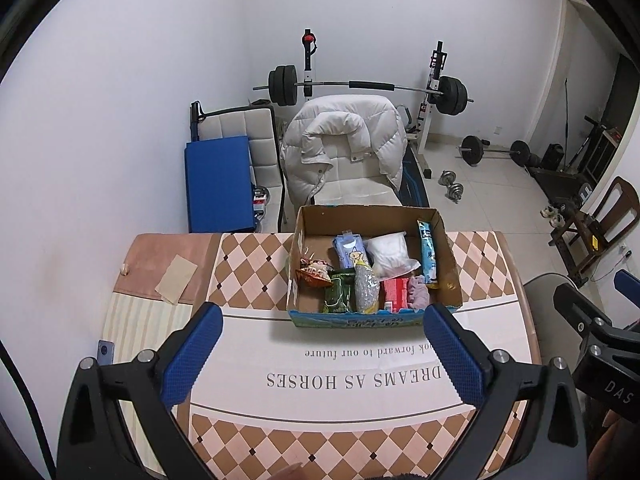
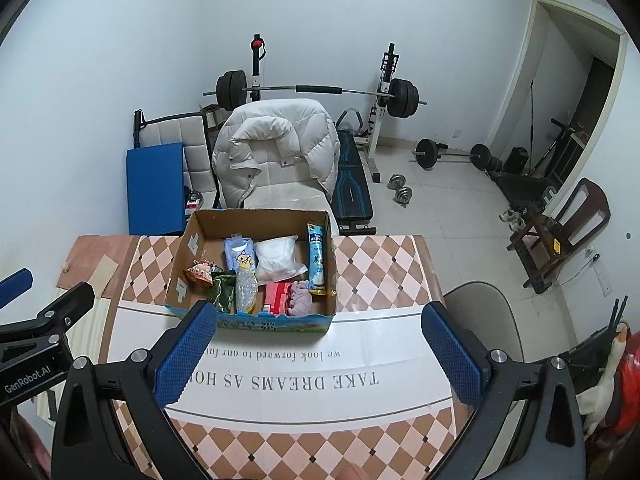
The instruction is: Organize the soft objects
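The left gripper (image 1: 320, 350) hangs above the checked tablecloth (image 1: 248, 272) with its blue-padded fingers (image 1: 192, 356) spread wide and nothing between them; straight ahead of the fingertips, just beyond them, sits an open cardboard box (image 1: 448, 264) holding soft packets; inside it, from the gripper's left to its right, lie a red snack bag (image 1: 314, 274), a green packet (image 1: 340, 294), a bubble-wrapped bundle (image 1: 366, 290), a red-and-white pack (image 1: 394, 294) and a pale purple cloth (image 1: 418, 290); farther in lie a blue packet (image 1: 350, 250), a white bag (image 1: 390, 254) and a long blue tube pack (image 1: 428, 252); the right gripper (image 1: 596, 332) shows at the right edge; beyond the box stands a chair draped with a white puffer jacket (image 1: 344, 140).
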`<state>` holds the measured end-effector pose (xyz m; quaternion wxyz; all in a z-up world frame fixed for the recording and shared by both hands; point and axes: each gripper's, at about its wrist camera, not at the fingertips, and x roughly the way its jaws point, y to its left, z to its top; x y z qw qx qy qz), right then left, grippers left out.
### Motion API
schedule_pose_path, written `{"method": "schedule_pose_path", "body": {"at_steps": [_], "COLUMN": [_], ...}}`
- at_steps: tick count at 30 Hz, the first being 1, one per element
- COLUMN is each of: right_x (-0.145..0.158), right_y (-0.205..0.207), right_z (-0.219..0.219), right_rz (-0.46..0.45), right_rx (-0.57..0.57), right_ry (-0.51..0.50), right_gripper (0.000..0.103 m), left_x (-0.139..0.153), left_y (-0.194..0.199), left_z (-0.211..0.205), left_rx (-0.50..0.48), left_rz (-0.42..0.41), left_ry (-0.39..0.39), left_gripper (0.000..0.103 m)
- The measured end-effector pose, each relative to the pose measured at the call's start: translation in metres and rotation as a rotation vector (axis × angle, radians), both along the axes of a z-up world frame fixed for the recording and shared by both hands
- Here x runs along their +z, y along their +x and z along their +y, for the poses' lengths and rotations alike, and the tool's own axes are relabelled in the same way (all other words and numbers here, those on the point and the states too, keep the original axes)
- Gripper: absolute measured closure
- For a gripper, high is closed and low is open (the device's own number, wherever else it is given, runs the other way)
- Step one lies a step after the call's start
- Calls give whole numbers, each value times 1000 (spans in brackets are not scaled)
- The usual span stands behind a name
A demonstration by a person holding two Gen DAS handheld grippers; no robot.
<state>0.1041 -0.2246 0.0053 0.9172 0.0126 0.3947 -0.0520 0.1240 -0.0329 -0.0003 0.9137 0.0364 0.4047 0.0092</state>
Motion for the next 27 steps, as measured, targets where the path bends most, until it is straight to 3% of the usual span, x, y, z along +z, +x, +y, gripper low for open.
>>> {"method": "schedule_pose_path", "body": {"at_steps": [27], "right_x": [2], "right_y": [-2], "right_z": [3], "right_rz": [-23], "right_rx": [-10], "right_ry": [-13], "right_gripper": [0], "left_x": [3], "left_y": [-1], "left_z": [-9], "left_rx": [-18], "left_rz": [-3], "left_ry": [-10], "left_gripper": [0]}}
